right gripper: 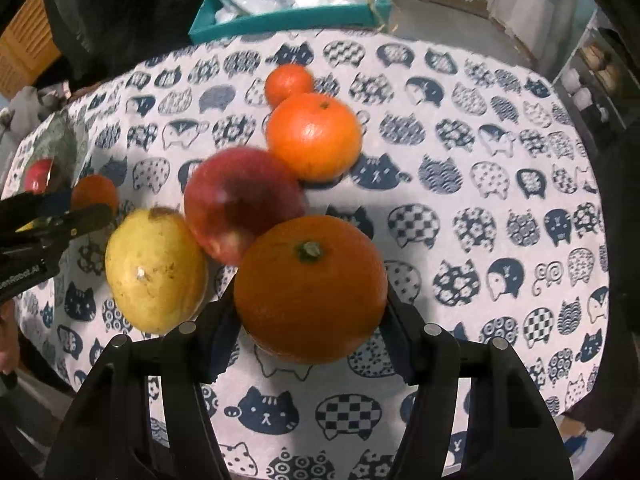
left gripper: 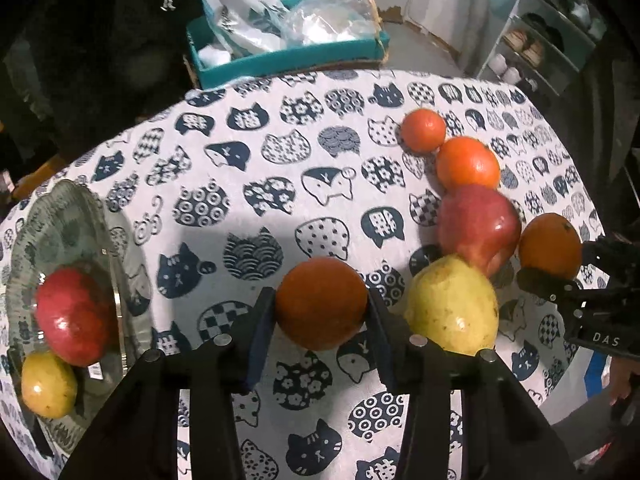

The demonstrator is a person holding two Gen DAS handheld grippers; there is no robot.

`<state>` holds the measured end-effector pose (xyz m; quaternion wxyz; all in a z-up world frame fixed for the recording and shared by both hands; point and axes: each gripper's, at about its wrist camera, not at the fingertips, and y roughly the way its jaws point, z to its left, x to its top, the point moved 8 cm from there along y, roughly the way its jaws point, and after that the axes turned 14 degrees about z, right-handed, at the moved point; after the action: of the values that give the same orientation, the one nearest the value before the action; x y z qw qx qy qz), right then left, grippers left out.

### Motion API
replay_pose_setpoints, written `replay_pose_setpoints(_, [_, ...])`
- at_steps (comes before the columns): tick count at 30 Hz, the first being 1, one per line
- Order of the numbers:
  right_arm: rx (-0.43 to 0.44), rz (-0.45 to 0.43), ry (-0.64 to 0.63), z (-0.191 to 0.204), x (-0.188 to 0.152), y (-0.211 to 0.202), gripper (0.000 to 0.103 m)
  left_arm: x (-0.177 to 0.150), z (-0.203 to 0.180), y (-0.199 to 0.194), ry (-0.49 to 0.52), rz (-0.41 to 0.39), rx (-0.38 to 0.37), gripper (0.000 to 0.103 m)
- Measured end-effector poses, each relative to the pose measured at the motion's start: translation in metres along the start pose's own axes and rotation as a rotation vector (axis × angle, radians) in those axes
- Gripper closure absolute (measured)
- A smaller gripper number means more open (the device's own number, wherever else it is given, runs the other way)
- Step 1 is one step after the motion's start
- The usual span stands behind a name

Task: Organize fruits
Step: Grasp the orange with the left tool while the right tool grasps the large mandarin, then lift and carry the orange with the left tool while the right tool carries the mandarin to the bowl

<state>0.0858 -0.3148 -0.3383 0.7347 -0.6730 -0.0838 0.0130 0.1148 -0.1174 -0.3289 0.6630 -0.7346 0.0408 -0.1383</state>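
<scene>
Jaws: left gripper (left gripper: pixel 321 304) grasps orange (left gripper: pixel 321 303), right gripper (right gripper: pixel 310 300) grasps big orange (right gripper: pixel 310 290); tablecloth (left gripper: pixel 248 184) between open.

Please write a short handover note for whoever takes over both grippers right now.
Left gripper: jaws shut on an orange.
Right gripper: jaws shut on a larger orange.
Done: red apple and yellow fruit lie on the glass plate.
Left on the tablecloth: yellow pear, red apple beside it, two more oranges.
</scene>
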Motion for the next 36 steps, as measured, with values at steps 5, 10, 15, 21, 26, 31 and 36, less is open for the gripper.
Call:
replay_pose_setpoints(5, [-0.009,-0.055,0.009,-0.004,0.005,-0.019,0.040,0.003,0.003,-0.015,-0.024,-0.029,0.008,0.058])
replay_pose_setpoints(10, [-0.029,-0.109,0.003,-0.003,0.009,-0.038,0.040,0.004,0.004,-0.033,-0.040,-0.059,0.012,0.058])
replay_pose_setpoints(15, [-0.042,-0.161,-0.009,0.005,0.016,-0.056,0.040,0.004,0.005,-0.051,-0.047,-0.098,0.020,0.058])
replay_pose_setpoints(21, [-0.042,-0.224,-0.027,0.014,0.022,-0.081,0.040,0.004,0.010,-0.071,-0.071,-0.130,0.001,0.058])
replay_pose_setpoints(26, [-0.035,-0.280,-0.048,0.026,0.027,-0.106,0.040,0.002,0.017,-0.093,-0.085,-0.172,0.012,0.058])
replay_pose_setpoints(31, [-0.030,-0.328,-0.074,0.040,0.029,-0.127,0.040,-0.001,0.024,-0.111,-0.105,-0.204,0.000,0.058])
replay_pose_setpoints(36, [-0.016,-0.364,-0.100,0.054,0.032,-0.144,0.040,-0.004,0.031,-0.130,-0.125,-0.230,-0.023,0.058])
